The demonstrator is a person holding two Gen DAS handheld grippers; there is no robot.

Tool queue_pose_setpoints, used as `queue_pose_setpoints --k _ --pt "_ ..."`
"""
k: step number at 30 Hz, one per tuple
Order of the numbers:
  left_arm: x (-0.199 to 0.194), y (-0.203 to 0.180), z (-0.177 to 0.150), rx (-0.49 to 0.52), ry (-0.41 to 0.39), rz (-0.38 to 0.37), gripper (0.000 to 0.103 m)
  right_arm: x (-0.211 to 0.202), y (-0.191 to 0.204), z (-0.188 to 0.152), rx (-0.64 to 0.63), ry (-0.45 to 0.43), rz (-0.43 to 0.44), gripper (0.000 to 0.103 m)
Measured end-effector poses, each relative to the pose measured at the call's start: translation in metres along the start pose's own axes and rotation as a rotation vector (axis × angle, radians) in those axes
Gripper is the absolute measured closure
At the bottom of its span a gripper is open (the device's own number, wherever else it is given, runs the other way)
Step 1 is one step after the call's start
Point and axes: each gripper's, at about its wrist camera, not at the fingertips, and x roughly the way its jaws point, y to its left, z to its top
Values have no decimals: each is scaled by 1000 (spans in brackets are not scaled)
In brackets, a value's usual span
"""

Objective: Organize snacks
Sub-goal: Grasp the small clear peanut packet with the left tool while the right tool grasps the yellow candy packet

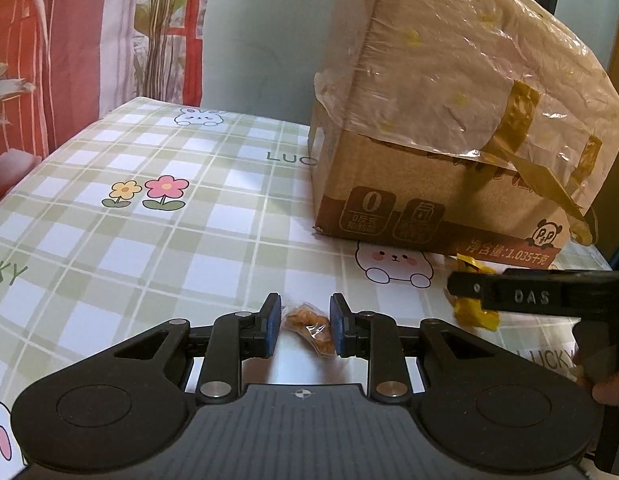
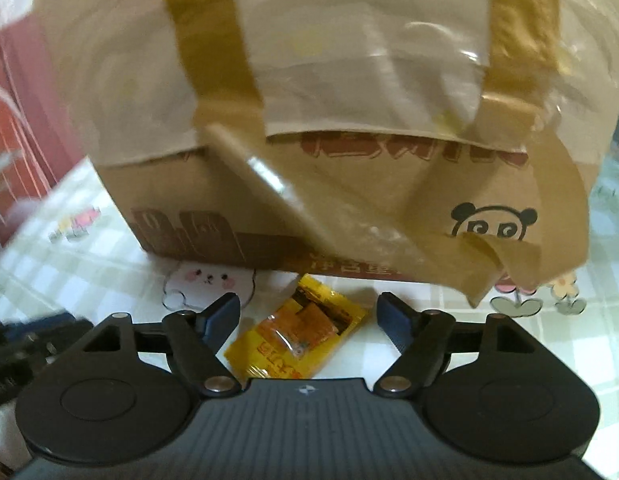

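Note:
A small clear-wrapped brown snack (image 1: 309, 326) lies on the checked tablecloth between the pads of my left gripper (image 1: 303, 320). The jaws stand partly open around it; the right pad is close to the wrapper, the left pad stands apart. A yellow snack packet (image 2: 297, 338) lies on the cloth between the wide-open fingers of my right gripper (image 2: 307, 314), not gripped. In the left wrist view the right gripper (image 1: 453, 286) comes in from the right over the yellow packet (image 1: 475, 314).
A large cardboard box (image 1: 441, 128) wrapped in plastic film with loose brown tape strips stands on the table (image 1: 149, 240) just beyond both grippers; it also fills the right wrist view (image 2: 309, 120). A red patterned curtain (image 1: 49, 60) hangs past the table's far left edge.

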Motion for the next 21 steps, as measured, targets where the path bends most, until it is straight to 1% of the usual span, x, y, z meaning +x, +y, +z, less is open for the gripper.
queue_pose_setpoints --k 3,4,5,6,8,10,11,17,19,21 --pt "-1 -2 -2 2 -7 11 75 -2 -1 -8 -34 -10 -14 25" --pt "-1 -2 -3 2 -8 13 74 -3 -2 -10 -42 -13 -14 26" --pt "-2 -2 -3 1 -8 12 74 -5 -2 -12 -50 -18 -12 33" --pt "-2 -2 -3 -2 -9 13 74 -7 -3 -14 -59 -26 -11 37" --pt "-3 -1 -3 -1 -10 15 73 -9 -4 -17 -71 -36 3 50" --pt "-4 -2 -3 7 -9 15 73 -12 -8 -20 -80 -44 16 58" --pt "-5 -3 -4 12 -8 12 74 -13 -9 -21 -82 -46 19 60" --pt "-17 -13 -9 66 -29 -6 76 -21 -9 -24 -97 -48 62 65" --pt "-22 -16 -7 77 -45 -13 76 -27 -11 -28 -88 -50 88 65" --pt "-26 -19 -6 88 -63 -14 76 -35 -13 -32 -89 -69 124 65"
